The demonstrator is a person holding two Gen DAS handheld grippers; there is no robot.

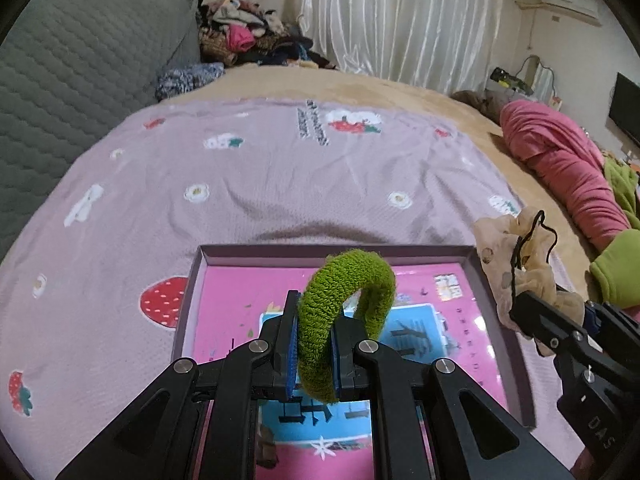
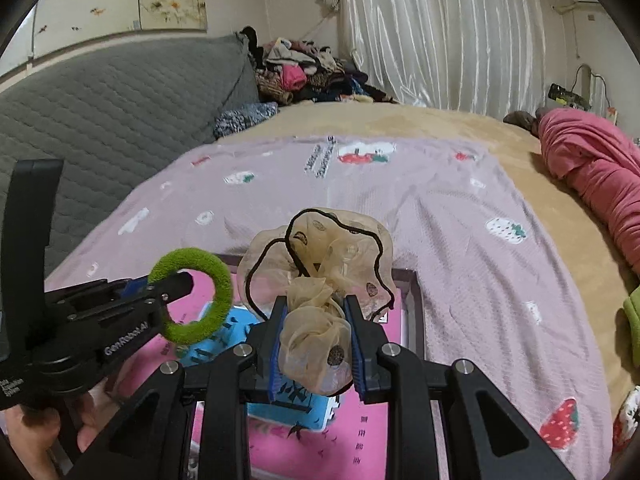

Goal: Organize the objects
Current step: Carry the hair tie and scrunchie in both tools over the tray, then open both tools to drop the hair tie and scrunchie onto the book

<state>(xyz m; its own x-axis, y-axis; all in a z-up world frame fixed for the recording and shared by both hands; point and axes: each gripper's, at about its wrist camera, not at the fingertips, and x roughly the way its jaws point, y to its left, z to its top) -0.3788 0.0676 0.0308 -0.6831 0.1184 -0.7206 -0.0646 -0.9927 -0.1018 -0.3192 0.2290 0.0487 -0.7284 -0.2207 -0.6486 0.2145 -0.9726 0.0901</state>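
Both hair ties are v. light, soft, squashy — no breakage risk, but they deform & can slip if pinched at the edge. Best grip: across the band's thickness, as now.

Green terry scrunchie (image 1: pixel 345 320): fuzzy, springy ring, holds its shape. Left gripper (image 1: pixel 314 354) has its jaws nearly closed, clamped on the lower part of the ring; the rest stands up free above the pads. It hangs over the shallow box (image 1: pixel 192 280), w/ a pink & blue printed bottom, lying on the strawberry-print blanket (image 1: pixel 240 184) on the bed.

Beige organza scrunchie (image 2: pixel 324 276): floppy, sheer, black-edged ruffles, prob. a bit slick. Right gripper (image 2: pixel 316 354) holds it w/ jaws a little wider apart, squeezing the bunched middle; ruffles spill out above & below. Also over the box, nearer its right rim.

Neither tie touches the box yet, as far as I can tell. Likely next: lower & release inside.
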